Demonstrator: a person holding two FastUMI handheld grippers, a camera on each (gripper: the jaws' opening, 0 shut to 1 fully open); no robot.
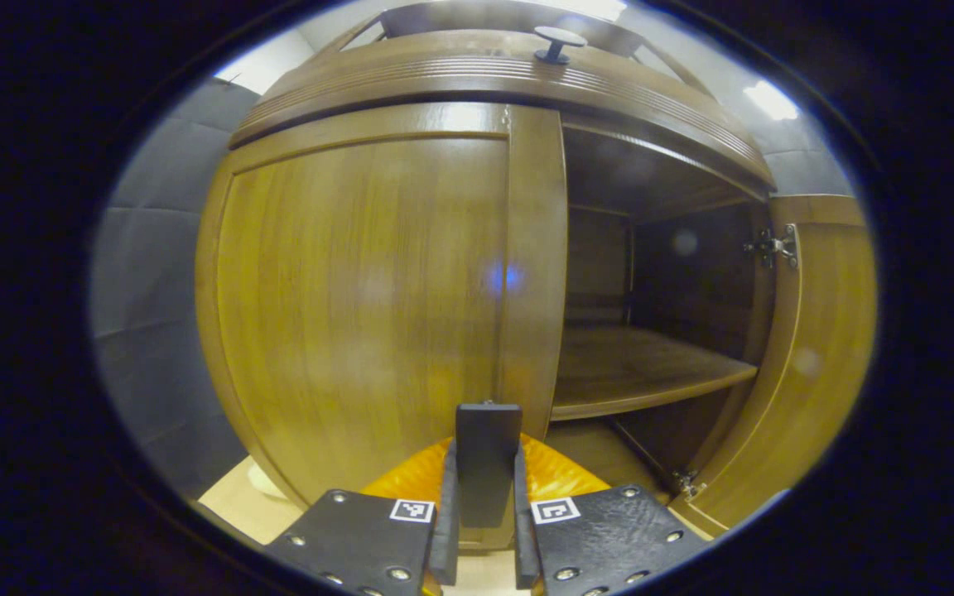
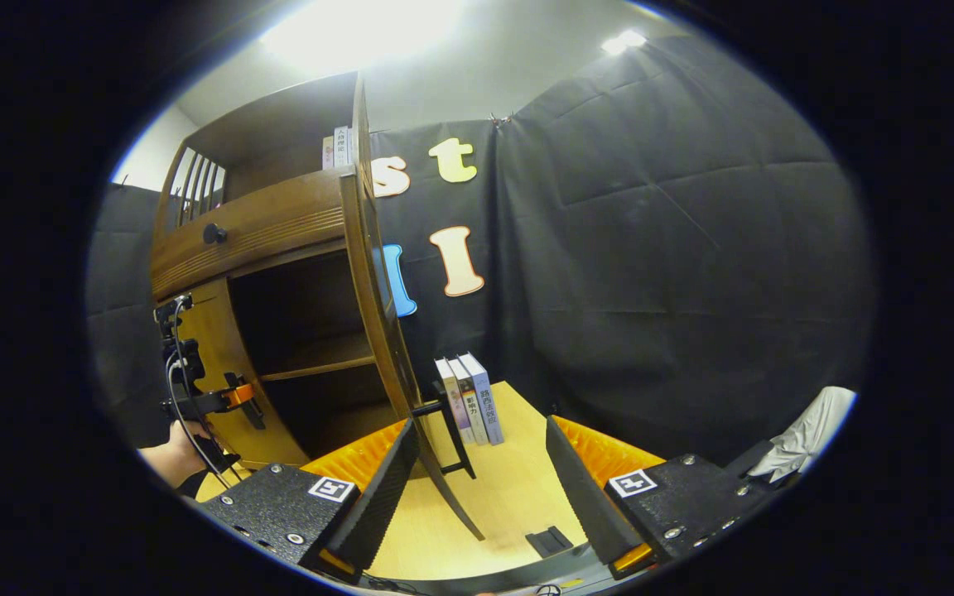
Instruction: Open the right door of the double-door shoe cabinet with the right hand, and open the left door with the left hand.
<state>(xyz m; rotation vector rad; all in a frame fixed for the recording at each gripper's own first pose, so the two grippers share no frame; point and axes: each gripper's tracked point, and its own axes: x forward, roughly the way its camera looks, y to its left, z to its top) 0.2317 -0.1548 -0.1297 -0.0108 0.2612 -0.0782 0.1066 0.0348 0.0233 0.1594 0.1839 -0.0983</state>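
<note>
The brown wooden shoe cabinet (image 1: pixel 477 79) filled the frame's centre. Its left door (image 1: pixel 361 306) was shut, a black handle (image 1: pixel 487 463) at its lower edge; the right door (image 1: pixel 816 348) stood swung open at frame right, baring a shelf (image 1: pixel 634 368).
</note>
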